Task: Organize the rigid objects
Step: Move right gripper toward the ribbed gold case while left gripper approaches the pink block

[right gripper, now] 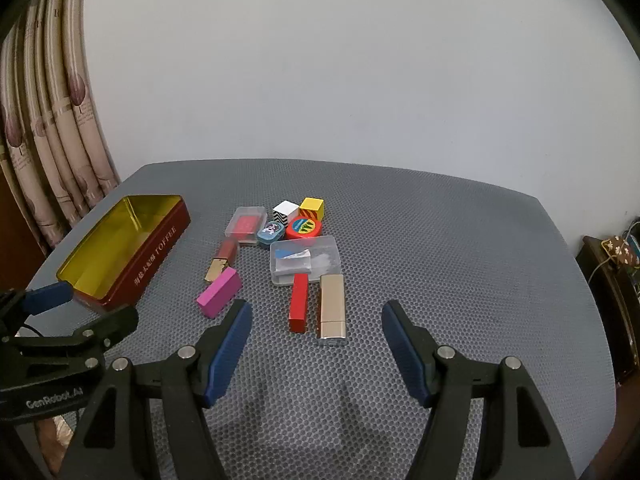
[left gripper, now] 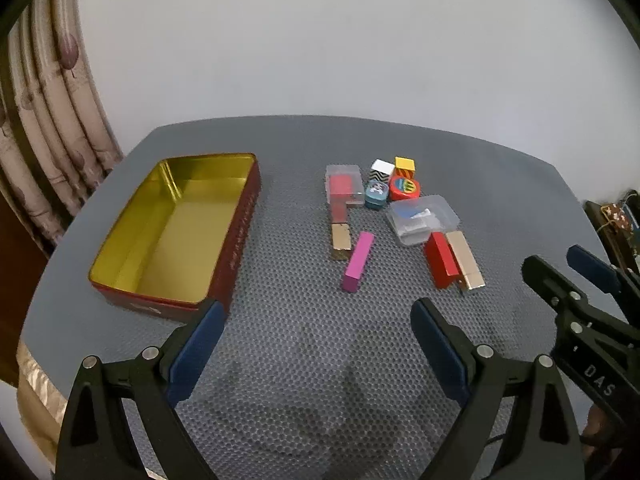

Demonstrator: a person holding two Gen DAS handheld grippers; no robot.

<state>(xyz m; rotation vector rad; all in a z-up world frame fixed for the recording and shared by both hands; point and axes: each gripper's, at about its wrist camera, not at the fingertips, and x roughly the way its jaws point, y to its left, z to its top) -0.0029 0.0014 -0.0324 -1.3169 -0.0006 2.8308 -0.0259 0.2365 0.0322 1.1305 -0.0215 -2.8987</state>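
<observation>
Jaws spread wide on left gripper (left gripper: pixel 316 314) and right gripper (right gripper: pixel 316 312), both empty, tilted down over table (right gripper: pixel 440 240).

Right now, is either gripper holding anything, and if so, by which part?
Nothing is held. The left gripper and right gripper both hover open above the mat, short of the scattered blocks.

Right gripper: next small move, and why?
Probably ease the right gripper forward and down onto the red block. Its jaws stand open and empty, the block lies nearest ahead beside the gold case, and the open tin holds nothing yet.
</observation>
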